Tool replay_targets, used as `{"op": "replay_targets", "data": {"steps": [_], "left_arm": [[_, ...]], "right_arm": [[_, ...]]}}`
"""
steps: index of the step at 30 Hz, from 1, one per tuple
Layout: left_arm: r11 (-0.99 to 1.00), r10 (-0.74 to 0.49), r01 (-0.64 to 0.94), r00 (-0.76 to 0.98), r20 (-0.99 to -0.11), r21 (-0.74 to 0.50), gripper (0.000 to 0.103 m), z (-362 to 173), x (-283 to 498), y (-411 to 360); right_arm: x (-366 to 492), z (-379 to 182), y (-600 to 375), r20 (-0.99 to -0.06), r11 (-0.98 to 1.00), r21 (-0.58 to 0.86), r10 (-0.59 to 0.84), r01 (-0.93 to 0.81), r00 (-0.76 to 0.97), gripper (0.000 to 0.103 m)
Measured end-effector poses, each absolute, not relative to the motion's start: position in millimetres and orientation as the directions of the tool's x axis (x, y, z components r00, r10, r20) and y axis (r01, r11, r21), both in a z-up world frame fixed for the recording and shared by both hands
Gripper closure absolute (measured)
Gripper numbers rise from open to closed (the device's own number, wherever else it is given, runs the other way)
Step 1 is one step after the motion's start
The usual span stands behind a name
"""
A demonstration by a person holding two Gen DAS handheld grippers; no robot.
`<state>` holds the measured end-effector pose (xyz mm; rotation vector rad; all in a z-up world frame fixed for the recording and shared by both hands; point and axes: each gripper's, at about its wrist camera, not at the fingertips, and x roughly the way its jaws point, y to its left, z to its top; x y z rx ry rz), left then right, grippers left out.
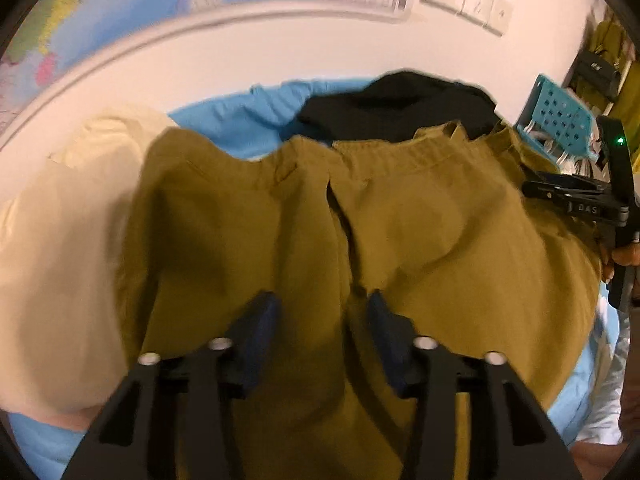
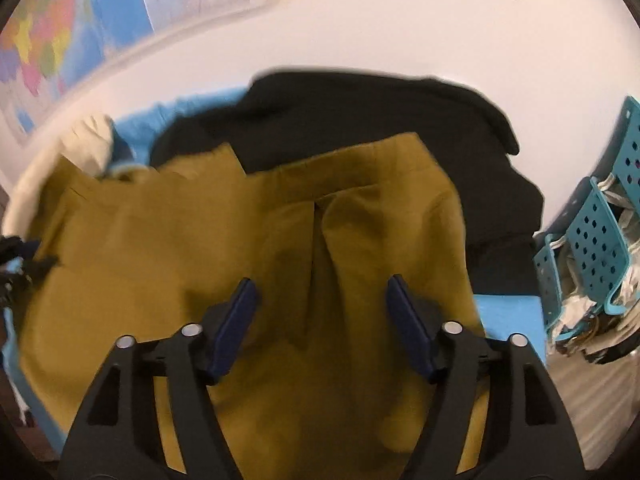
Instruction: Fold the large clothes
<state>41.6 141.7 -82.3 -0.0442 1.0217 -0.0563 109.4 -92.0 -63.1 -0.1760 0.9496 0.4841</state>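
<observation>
one view shows cream cloth [image 1: 60,260] fully.

You have olive-mustard trousers [image 1: 400,232] spread flat in front of you, waistband at the far edge, legs running back toward you under both cameras; the fabric is plain woven, softly creased, with a dark slit or fly seam near the middle of the waistband; the cloth bunches into a raised fold along the centre, between the two legs; your trousers overlap a black garment [image 2: 360,120] lying just beyond the waistband; to the left a cream garment [image 1: 60,260] lies beside them, touching their edge.
</observation>
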Motion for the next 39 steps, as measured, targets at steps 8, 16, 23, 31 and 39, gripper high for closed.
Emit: {"op": "replay_targets", "data": {"steps": [8,16,23,31,39], "left_arm": [[0.997,-0.067,0.01,0.546,-0.835,-0.073,0.097,-69.9,58.6,142.0],[0.999,-0.029,-0.021,0.558,-0.829,-0.049,0.095,-66.2,78.3,142.7],[1.0,0.003,-0.027,0.555,-0.832,-0.015,0.08,-82.8,76.2,149.2],[1.0,0.019,-0.029,0.545,-0.838,0.004,0.077,-83.3,84.0,147.2],[1.0,-0.003,-0.022,0.611,-0.791,-0.021,0.061,-58.7,52.0,157.2]], "right_arm": [[96.4,-20.1,-100.4,-0.707,0.867,0.069,0.392,-0.493,0.589,0.099],[129.7,-45.5,-86.8,-0.774,0.886,0.084,0.346,-0.455,0.531,0.094],[101.9,-21.8,-96.2,-0.699,0.893,0.094,0.374,-0.44,0.61,0.059],[54.5,-21.9,-11.4,-0.691,0.673,0.155,0.597,-0.723,0.408,0.064],[79.9,-63.1,-3.0,-0.769,0.754,0.143,0.492,-0.641,0.408,0.072]]}}
